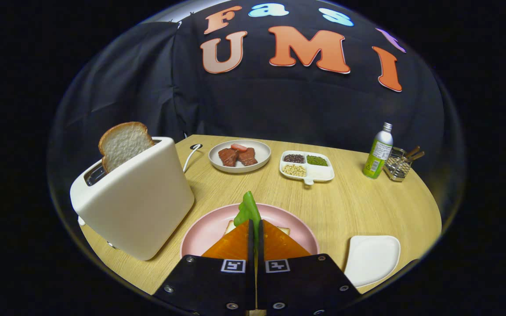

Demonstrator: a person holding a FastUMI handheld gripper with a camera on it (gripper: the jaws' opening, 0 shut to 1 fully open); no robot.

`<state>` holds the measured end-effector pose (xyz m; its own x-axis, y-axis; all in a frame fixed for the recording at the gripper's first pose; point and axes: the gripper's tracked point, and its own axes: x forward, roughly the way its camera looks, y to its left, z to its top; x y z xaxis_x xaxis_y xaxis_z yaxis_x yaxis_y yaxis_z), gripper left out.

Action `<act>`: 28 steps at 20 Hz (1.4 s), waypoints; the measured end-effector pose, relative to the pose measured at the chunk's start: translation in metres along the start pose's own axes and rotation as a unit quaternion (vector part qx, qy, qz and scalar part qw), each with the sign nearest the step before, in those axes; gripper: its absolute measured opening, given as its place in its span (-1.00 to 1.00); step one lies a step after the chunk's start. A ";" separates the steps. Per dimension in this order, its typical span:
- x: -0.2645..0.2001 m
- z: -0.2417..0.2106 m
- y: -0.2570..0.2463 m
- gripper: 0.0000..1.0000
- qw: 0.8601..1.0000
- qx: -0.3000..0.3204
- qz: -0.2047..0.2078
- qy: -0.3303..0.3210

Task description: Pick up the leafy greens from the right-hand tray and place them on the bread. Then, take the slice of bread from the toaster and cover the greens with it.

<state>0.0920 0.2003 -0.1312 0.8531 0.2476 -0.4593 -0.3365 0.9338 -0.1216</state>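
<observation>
The gripper has its fingers pressed together on the leafy greens, hovering over the pink plate beside the toaster, so it's the placing step. Next comes lowering and letting go onto the bread, which seems to peek out under the fingers. The second bread slice waits in the toaster's slot, and the right-hand tray sits emptied.

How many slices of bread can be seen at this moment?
2: one slice stands in the toaster; one lies on the pink plate, mostly hidden behind the jaws, closed on the greens.
</observation>
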 end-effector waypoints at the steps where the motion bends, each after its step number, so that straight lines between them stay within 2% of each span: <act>1: 0.004 -0.004 0.007 -0.95 1.000 -0.004 0.006 0.002; 4: 0.014 -0.021 0.017 -0.95 1.000 -0.013 0.011 0.021; 7: 0.018 -0.034 0.009 -0.69 0.999 -0.012 -0.008 0.039; 8: 0.015 -0.034 0.006 -0.55 0.999 -0.003 -0.013 0.042; 9: 0.016 -0.034 0.004 -0.21 0.999 0.009 -0.017 0.045; 10: 0.013 -0.030 0.002 -0.01 0.999 0.021 -0.021 0.043; 11: 0.010 -0.024 -0.001 0.42 0.999 0.030 -0.027 0.035; 13: 0.001 -0.008 -0.006 0.78 0.998 0.043 -0.040 0.016; 15: -0.013 0.009 -0.010 0.94 0.998 0.046 -0.052 0.001; 21: -0.038 0.069 0.011 0.95 0.997 0.032 -0.060 -0.044; 28: -0.048 0.132 0.060 0.95 0.996 0.018 -0.039 -0.081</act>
<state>0.0830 0.2789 0.0002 0.9305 0.2088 -0.3010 -0.2538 0.9599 -0.1188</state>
